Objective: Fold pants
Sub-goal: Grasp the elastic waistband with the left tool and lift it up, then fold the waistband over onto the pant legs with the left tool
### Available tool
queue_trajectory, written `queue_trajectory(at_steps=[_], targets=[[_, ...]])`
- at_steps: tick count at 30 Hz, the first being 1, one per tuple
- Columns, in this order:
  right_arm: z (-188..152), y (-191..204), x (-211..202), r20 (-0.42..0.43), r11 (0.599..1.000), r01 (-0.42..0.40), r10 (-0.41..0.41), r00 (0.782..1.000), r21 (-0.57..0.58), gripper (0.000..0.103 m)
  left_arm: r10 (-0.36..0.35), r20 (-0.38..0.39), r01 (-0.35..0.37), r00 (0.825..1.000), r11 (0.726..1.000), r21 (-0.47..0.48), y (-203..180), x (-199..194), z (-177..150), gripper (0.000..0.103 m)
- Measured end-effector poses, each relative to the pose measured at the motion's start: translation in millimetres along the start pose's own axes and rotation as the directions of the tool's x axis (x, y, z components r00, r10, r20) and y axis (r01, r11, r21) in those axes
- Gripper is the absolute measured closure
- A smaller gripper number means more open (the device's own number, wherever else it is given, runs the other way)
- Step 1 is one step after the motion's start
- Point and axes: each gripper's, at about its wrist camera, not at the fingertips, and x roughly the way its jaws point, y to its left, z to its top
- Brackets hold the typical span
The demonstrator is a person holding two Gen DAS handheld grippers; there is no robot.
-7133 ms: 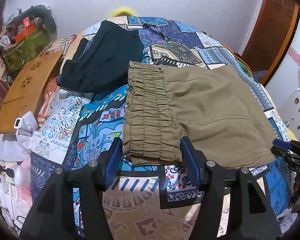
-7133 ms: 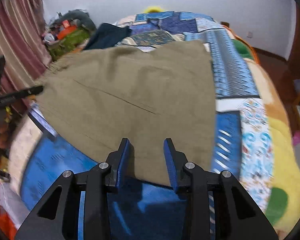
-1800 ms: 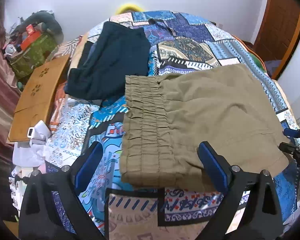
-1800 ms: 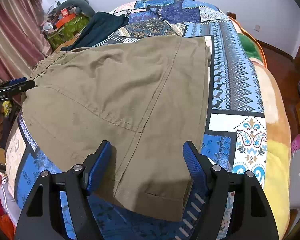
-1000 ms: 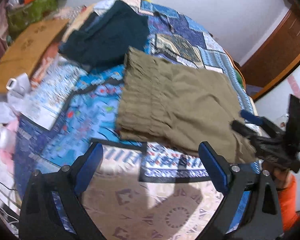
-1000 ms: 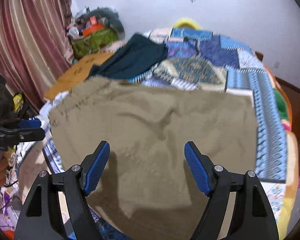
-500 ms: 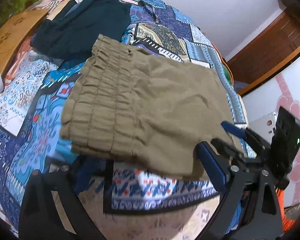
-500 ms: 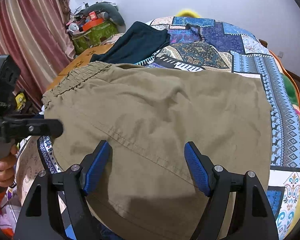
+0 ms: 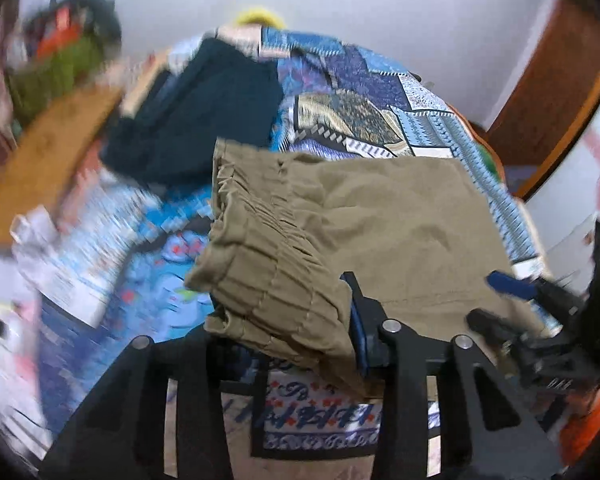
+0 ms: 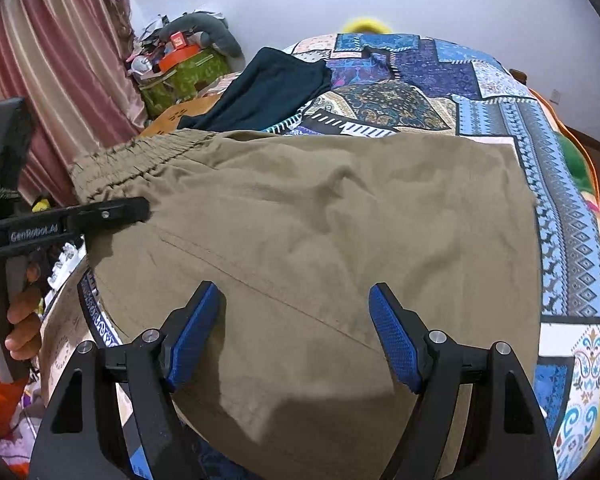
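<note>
Everywhere patchwork bedspread [image 10: 496, 120], striped curtain [image 10: 60, 52].

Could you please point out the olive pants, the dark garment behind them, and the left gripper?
olive pants [image 10: 340, 232]: right wrist view, middle of the flat cloth.
dark garment [image 10: 272, 92]: right wrist view, its centre.
left gripper [image 10: 140, 208]: right wrist view, fingertip at the waistband.

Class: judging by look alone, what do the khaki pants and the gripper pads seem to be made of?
Khaki pants: probably woven cotton-type cloth, matte; it creases softly and shows stitched seams and a gathered elastic waistband. Right gripper pads: likely blue rubber or plastic, with a fine dimpled grip texture.
</note>
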Motion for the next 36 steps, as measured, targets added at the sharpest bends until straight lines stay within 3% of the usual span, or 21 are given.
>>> queue_trajectory(at_steps=[4,7,10,12,18,27,31,36], targets=[[-7,-7,-8,0.001,1.0,0.005,-0.005,1.0,0.02,0.029,0.113,0.069,-0.118,0.991,0.99,0.074,-1,-19,-4,0.064],[-14,-13,-15,0.002,1.0,0.016,-0.017,1.0,0.025,0.027,0.204,0.12,-0.214,0.972,0.973,0.083,6,-34,-4,0.064],[-21,-18,-21,0.0,0.999,0.042,-0.042,0.999,0.027,0.027,0.309,0.185,-0.33,0.933,0.939,0.097,10,-46,-1,0.065],[-26,-22,-23,-0.004,0.998,0.06,-0.06,0.998,0.029,0.027,0.375,0.233,-0.41,0.898,0.903,0.126,7,-50,1,0.065],[-31,-28,-22,0.001,0.996,0.031,-0.031,1.0,0.078,0.026,0.42,0.332,-0.499,0.844,0.843,0.202,-19,-55,9,0.068],[-33,-31,-23,0.006,0.996,0.025,-0.025,1.0,0.081,0.026,0.224,0.444,-0.369,0.868,0.889,0.272,-80,-77,37,0.074],[-34,-29,-24,0.012,0.996,0.034,-0.035,0.999,0.078,0.026,0.173,0.47,-0.355,0.865,0.874,0.332,-110,-75,38,0.074],[-36,-31,-27,0.018,0.996,0.035,-0.037,0.999,0.083,0.026,0.088,0.427,-0.272,0.9,0.879,0.393,-136,-66,38,0.075]])
